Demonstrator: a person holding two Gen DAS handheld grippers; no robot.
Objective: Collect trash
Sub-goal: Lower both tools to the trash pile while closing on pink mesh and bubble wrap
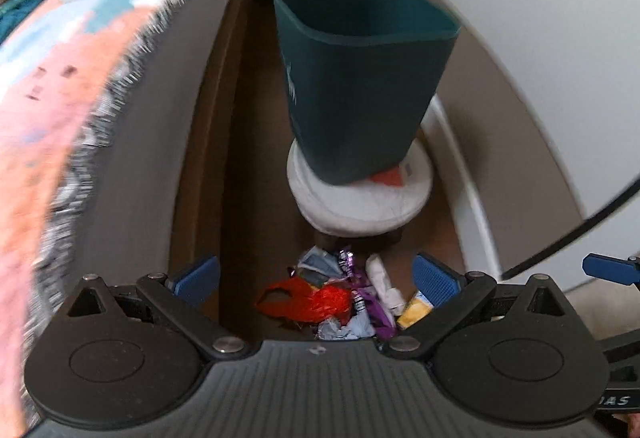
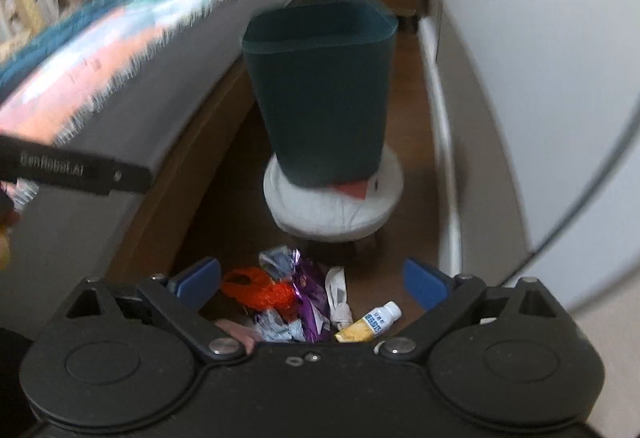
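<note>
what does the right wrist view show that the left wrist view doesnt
Only the right wrist view shows the small tube whole, white cap included, and the other tool's black body at far left. Only the left wrist view shows a blue pad of the other tongs at its right edge. Both share the teal bin on the round white stool, the red net bag, purple wrapper, crumpled paper and the bed alongside.

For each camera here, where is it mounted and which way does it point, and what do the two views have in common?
Left wrist: sits on the left gripper, looking forward and down at the trash pile on the floor; its open blue fingers show, with the right gripper's tip at the right edge.
Right wrist: sits on the right gripper, facing the same way; its open fingers show, with the left gripper's black body at left.
Shared: the pile, the teal bin on the white stool, the bed.
</note>
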